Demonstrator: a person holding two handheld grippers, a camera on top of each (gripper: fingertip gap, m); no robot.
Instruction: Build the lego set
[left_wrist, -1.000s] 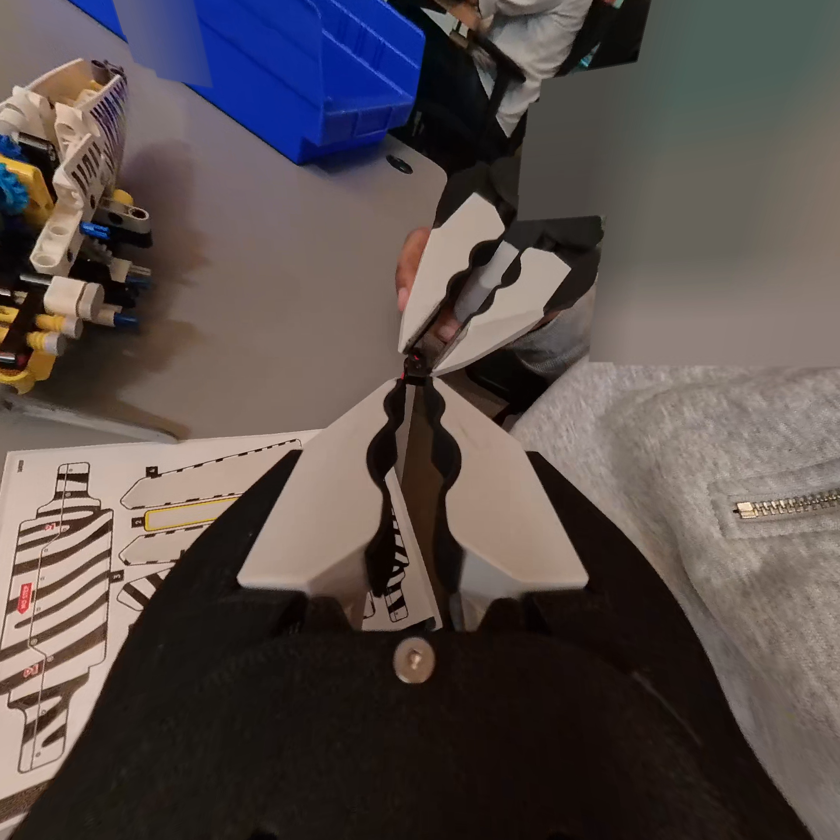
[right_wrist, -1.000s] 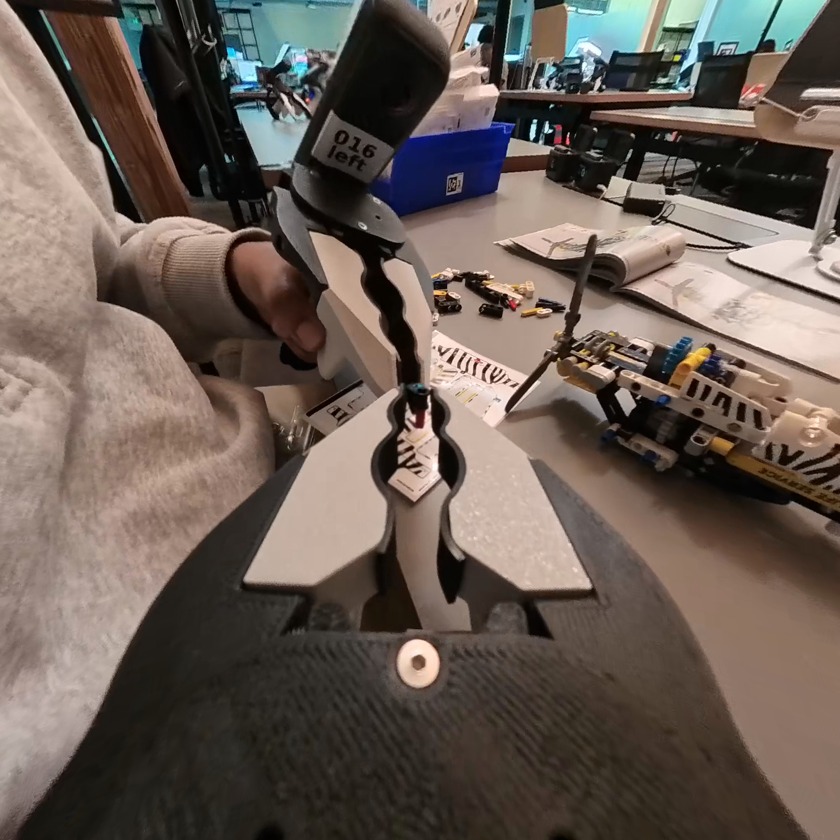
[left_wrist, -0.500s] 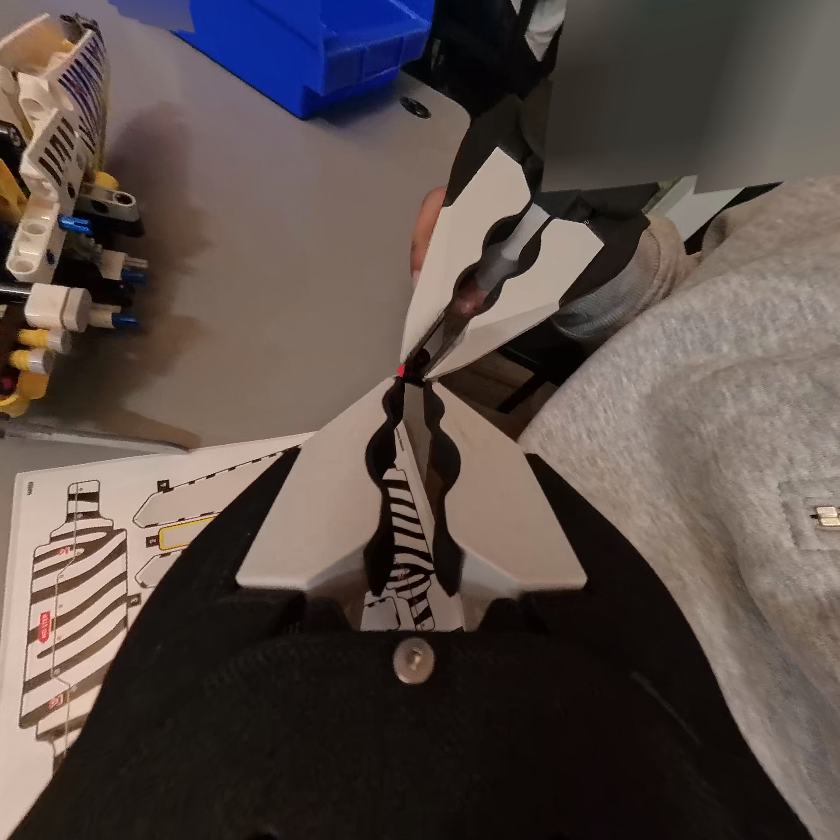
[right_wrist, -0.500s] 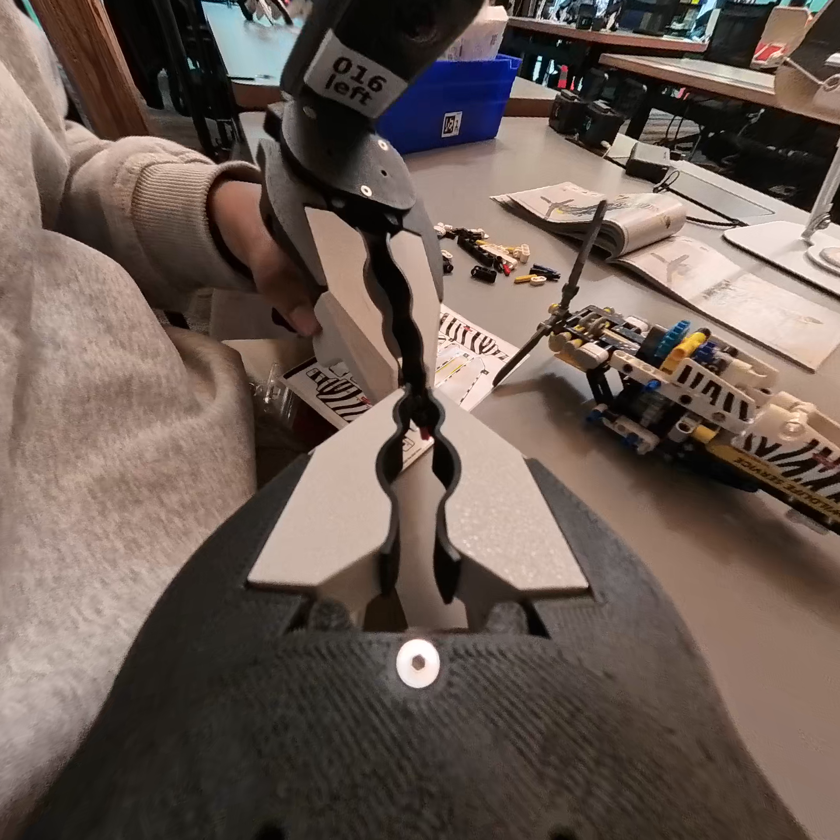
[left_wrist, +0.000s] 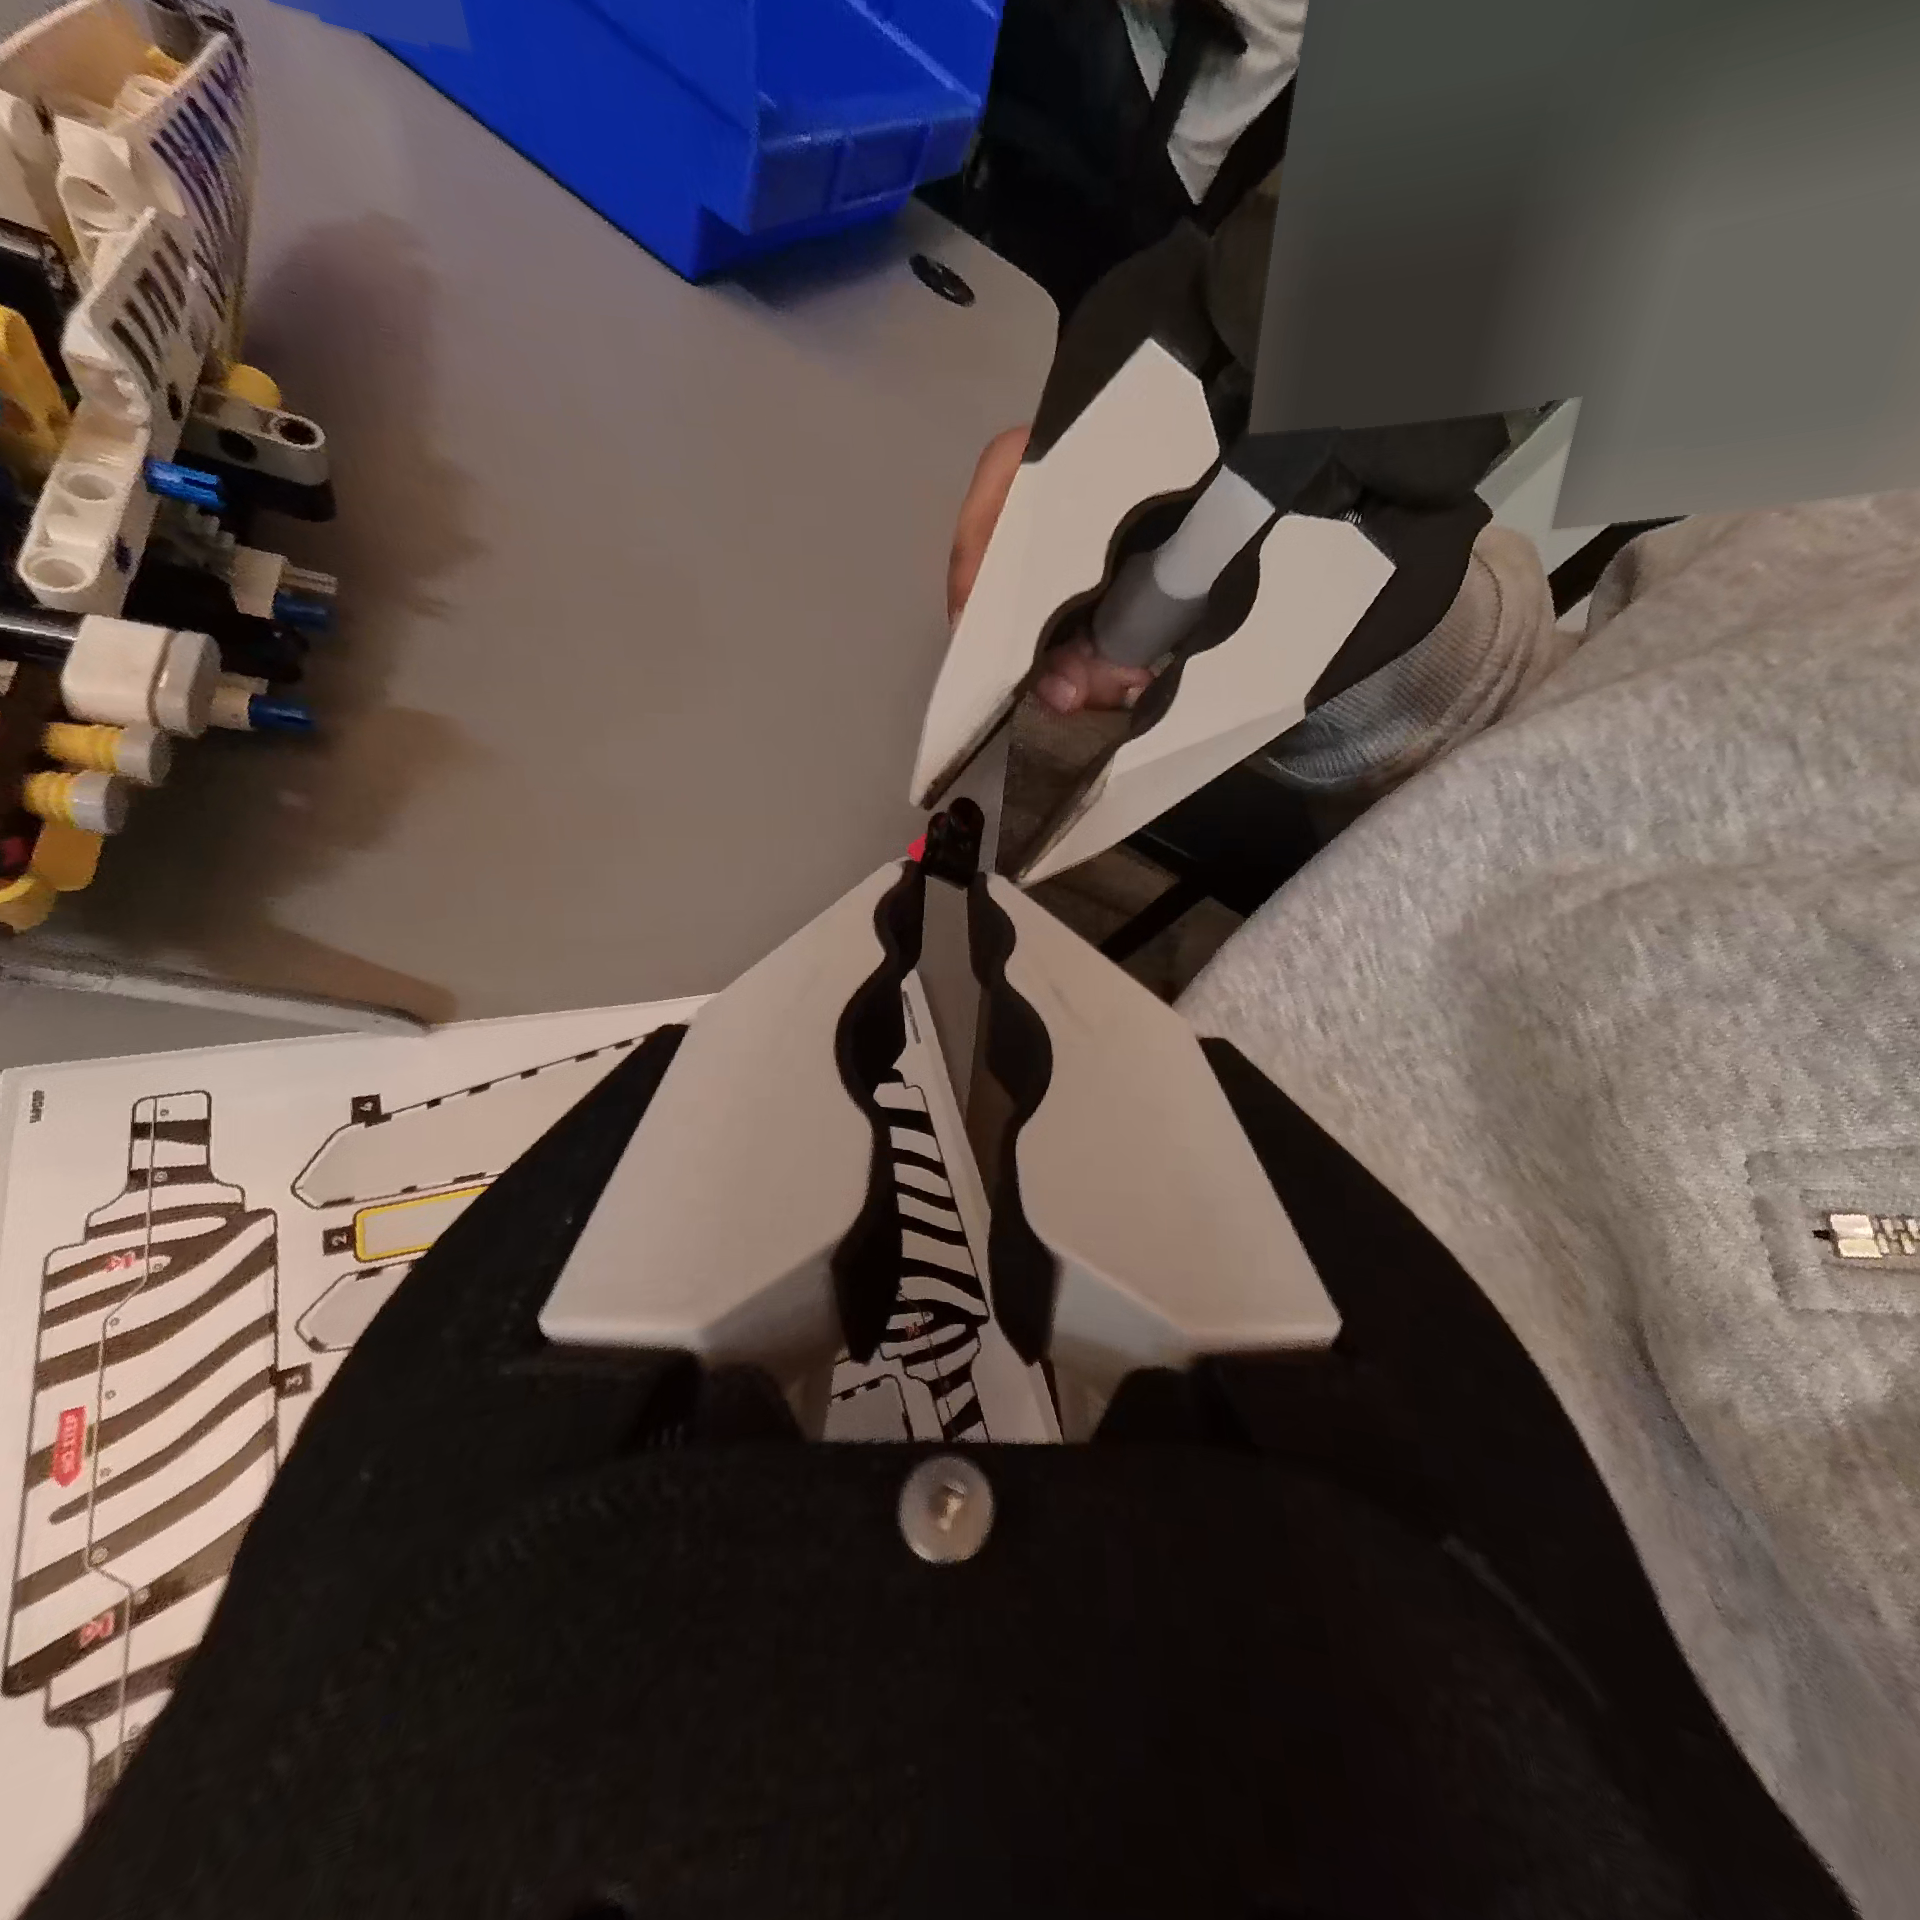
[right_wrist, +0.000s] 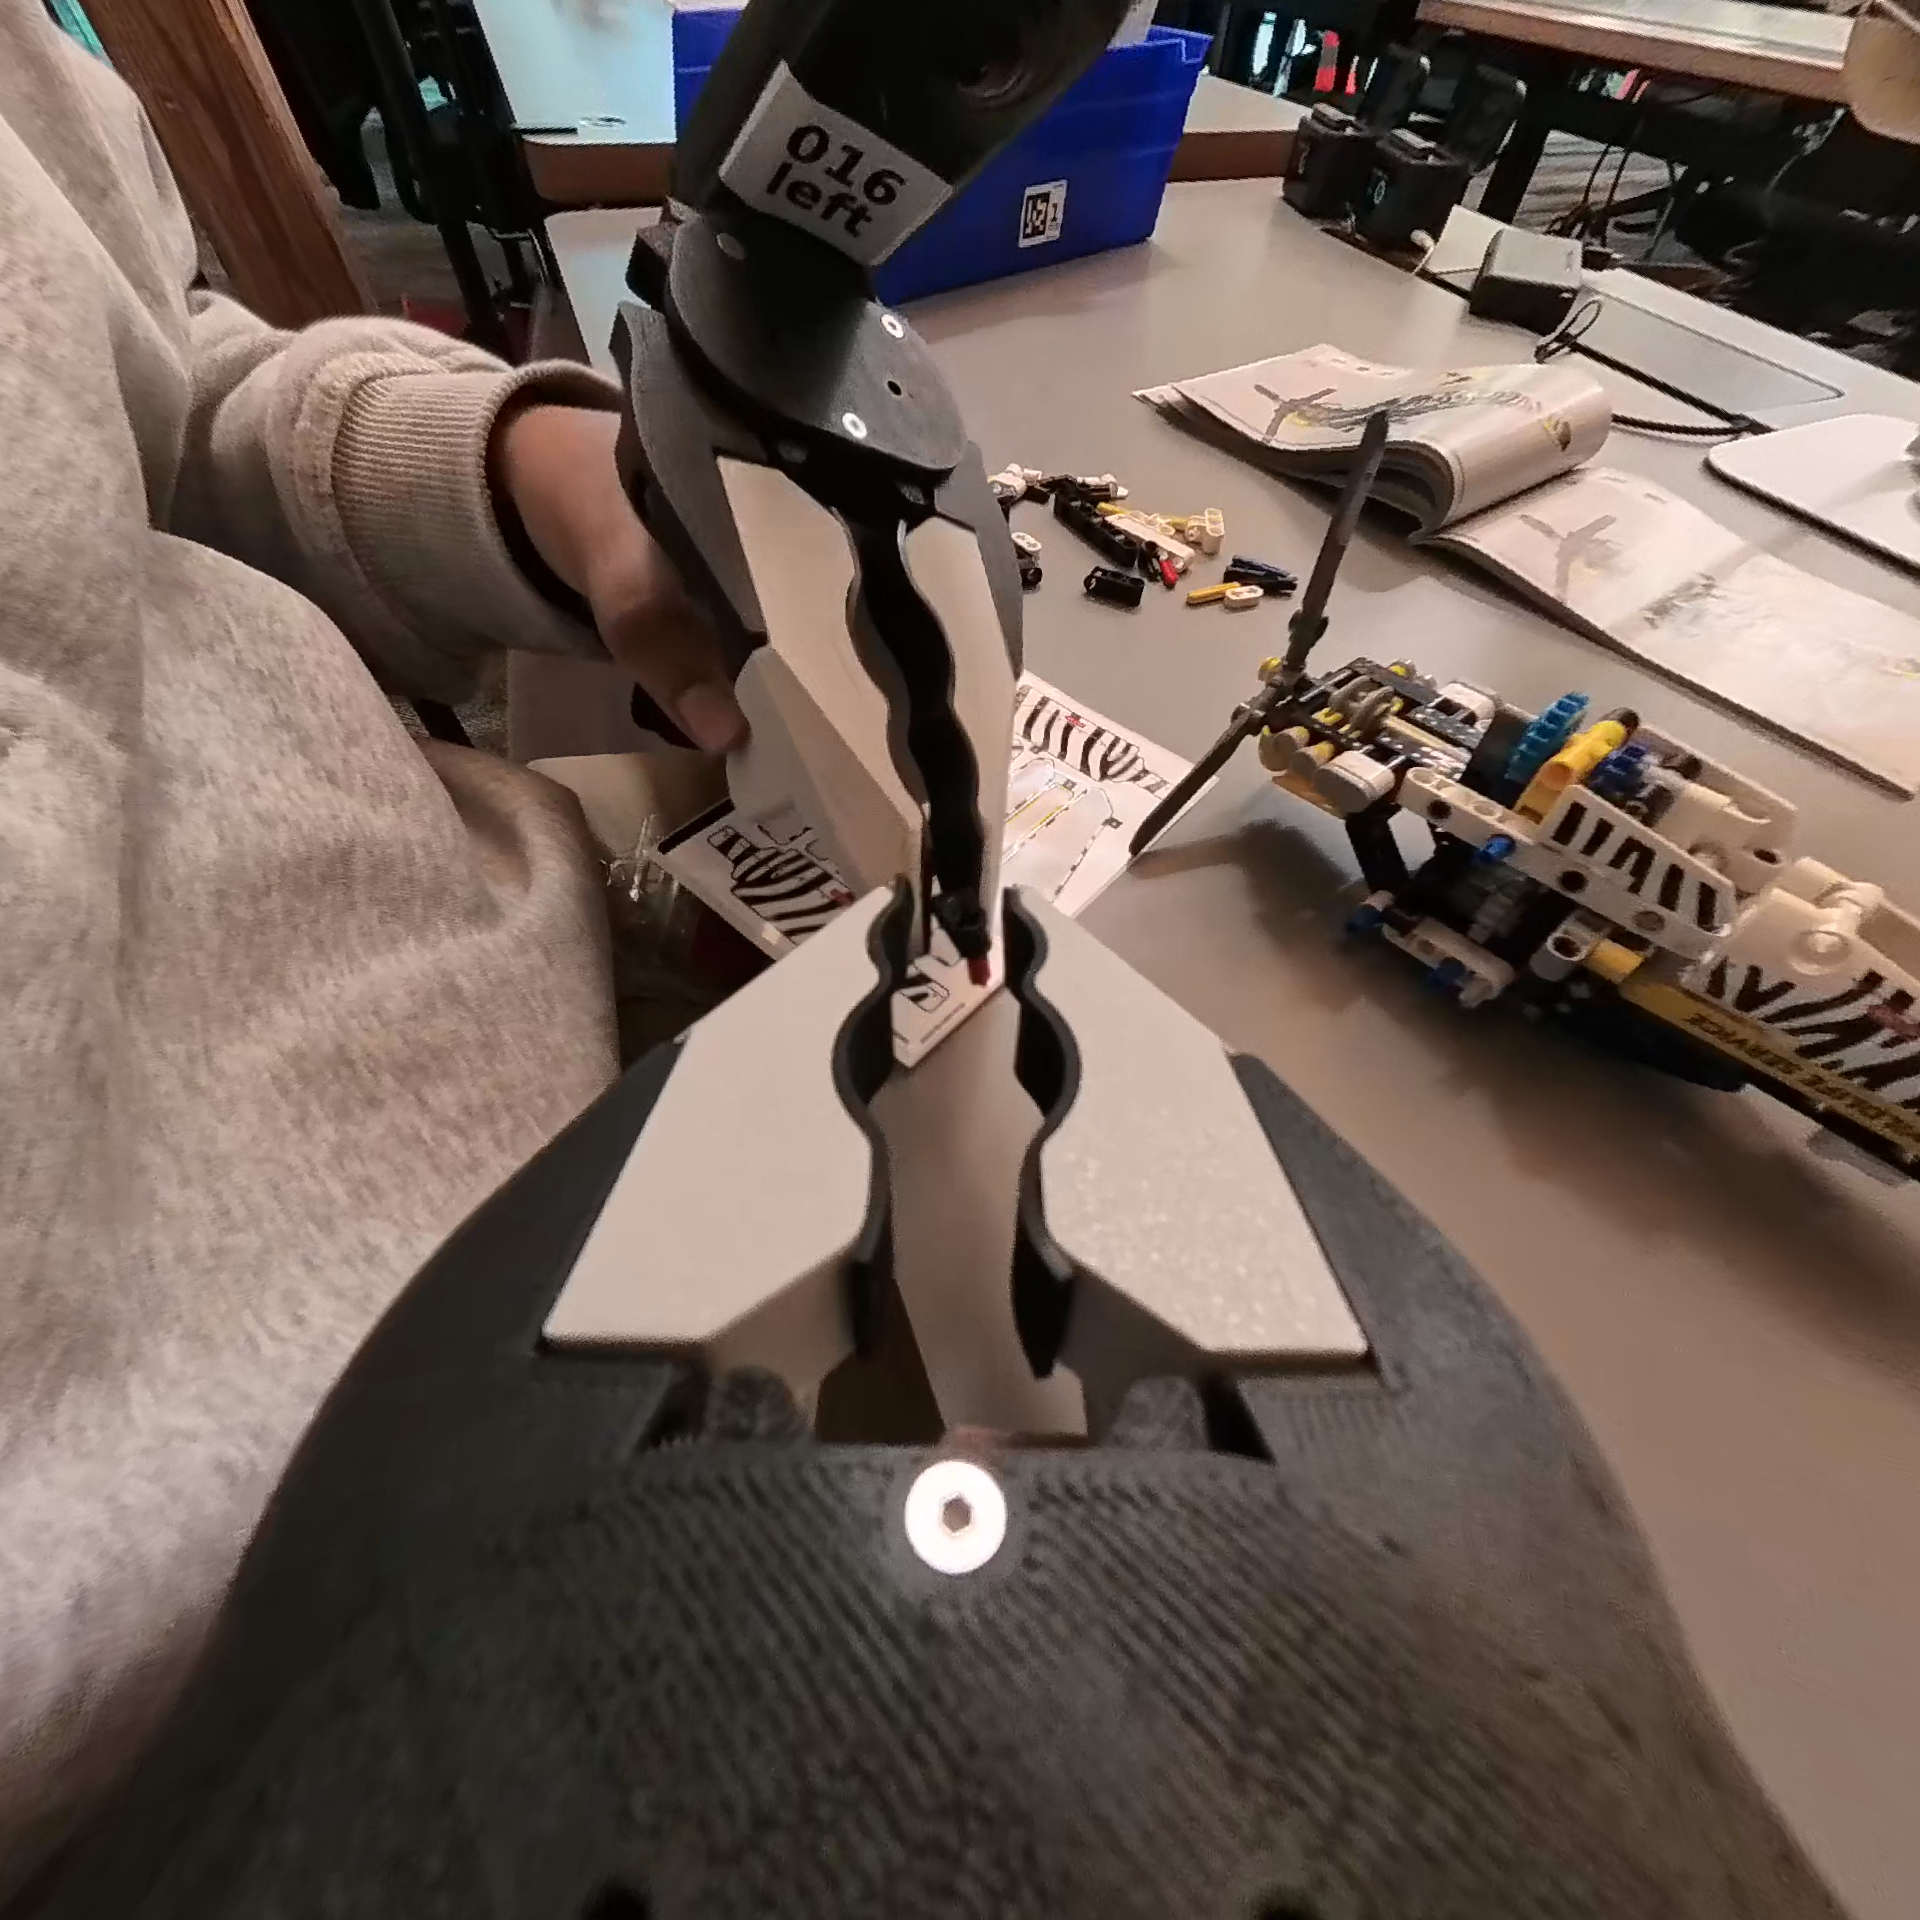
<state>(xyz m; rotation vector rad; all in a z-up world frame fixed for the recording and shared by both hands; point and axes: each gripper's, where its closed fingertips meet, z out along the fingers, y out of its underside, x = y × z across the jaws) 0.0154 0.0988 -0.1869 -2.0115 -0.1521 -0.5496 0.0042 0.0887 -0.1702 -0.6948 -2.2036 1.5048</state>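
My left gripper (left_wrist: 945, 883) is shut on a small black pin with a red tip (left_wrist: 954, 836), which sticks out past its fingertips. In the right wrist view the left gripper (right_wrist: 956, 894) points down and holds the pin (right_wrist: 964, 925) between my right gripper's fingertips. My right gripper (right_wrist: 954, 904) is open, its jaws standing apart on either side of the pin without gripping it. It also shows in the left wrist view (left_wrist: 971, 842), facing the left one. The half-built zebra-striped lego helicopter (right_wrist: 1558, 862) lies on the grey table, to the left in the left wrist view (left_wrist: 125, 520).
A zebra sticker sheet (left_wrist: 156, 1299) lies under the grippers at the table's near edge (right_wrist: 1070, 790). Loose small pieces (right_wrist: 1132, 540) and an open instruction booklet (right_wrist: 1455, 436) lie farther back. A blue bin (right_wrist: 1039, 156) stands behind. A person's grey sweater (left_wrist: 1558, 1039) is close by. My left and right fingertips are right by each other. The half-built zebra-striped lego helicopter (right_wrist: 1558, 862) sits 12 cm or so from the ends of my right fingers.
My right gripper has opened and let go of the pin, which now stays in the left gripper alone. Both grippers have shifted slightly over the table edge.
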